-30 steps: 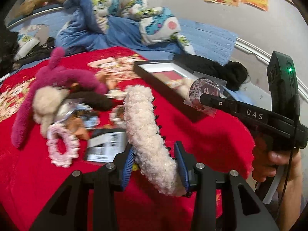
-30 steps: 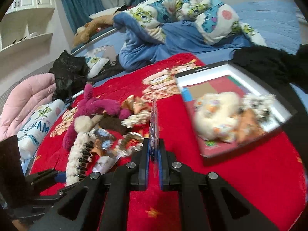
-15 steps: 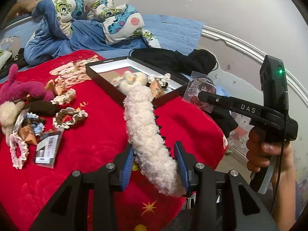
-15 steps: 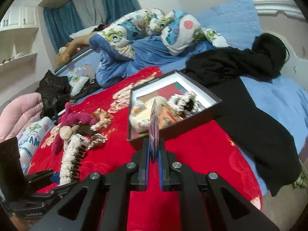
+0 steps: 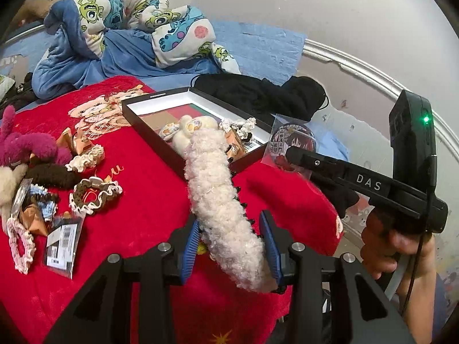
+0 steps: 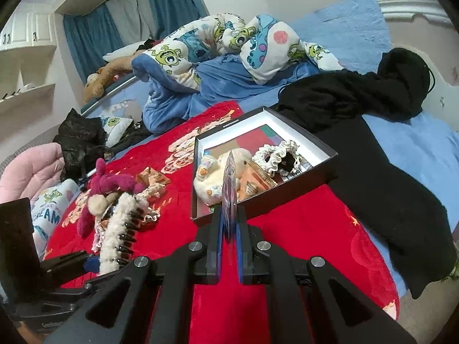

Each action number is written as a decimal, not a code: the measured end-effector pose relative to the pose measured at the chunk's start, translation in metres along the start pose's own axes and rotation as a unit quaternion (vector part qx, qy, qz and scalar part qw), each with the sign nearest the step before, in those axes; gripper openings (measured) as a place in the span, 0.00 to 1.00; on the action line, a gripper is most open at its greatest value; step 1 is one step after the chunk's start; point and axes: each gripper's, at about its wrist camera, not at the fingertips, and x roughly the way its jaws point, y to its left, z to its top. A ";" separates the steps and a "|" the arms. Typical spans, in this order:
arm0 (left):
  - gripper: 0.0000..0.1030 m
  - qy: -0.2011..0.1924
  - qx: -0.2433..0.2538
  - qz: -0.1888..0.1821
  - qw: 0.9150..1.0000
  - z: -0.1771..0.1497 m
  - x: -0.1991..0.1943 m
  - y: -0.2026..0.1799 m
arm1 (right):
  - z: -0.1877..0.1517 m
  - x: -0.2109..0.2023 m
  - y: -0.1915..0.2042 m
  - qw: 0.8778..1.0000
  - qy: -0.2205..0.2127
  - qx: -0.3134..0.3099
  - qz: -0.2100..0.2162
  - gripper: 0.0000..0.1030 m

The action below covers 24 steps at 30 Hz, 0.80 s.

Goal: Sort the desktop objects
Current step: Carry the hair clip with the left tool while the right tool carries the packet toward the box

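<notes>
Both tongs loaded, near the box [image 5: 200,154].
Left tongs [image 5: 232,242] clamped on fluffy hair clip [image 5: 221,200]; right tongs [image 6: 229,230] pinched shut on bagged badge [image 6: 230,183].

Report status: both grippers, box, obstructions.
Left gripper shut on fluffy hair claw. Right gripper shut on bagged badge. Box ahead, nothing between.

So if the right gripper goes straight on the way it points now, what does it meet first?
Probably the black box: the right gripper, shut on a flat clear packet, points at its near wall, with only red blanket between. Depth is uncertain.
</notes>
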 end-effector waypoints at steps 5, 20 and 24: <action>0.41 -0.003 -0.005 0.002 1.000 0.008 0.010 0.008 | 0.003 0.008 -0.004 1.000 0.001 0.006 0.003 0.08; 0.41 0.002 -0.004 -0.003 1.000 0.057 0.075 0.022 | 0.024 0.057 -0.006 0.999 0.029 0.021 -0.010 0.08; 0.41 0.006 -0.004 -0.002 1.000 0.071 0.091 0.031 | 0.031 0.077 -0.014 0.998 0.042 0.034 -0.019 0.08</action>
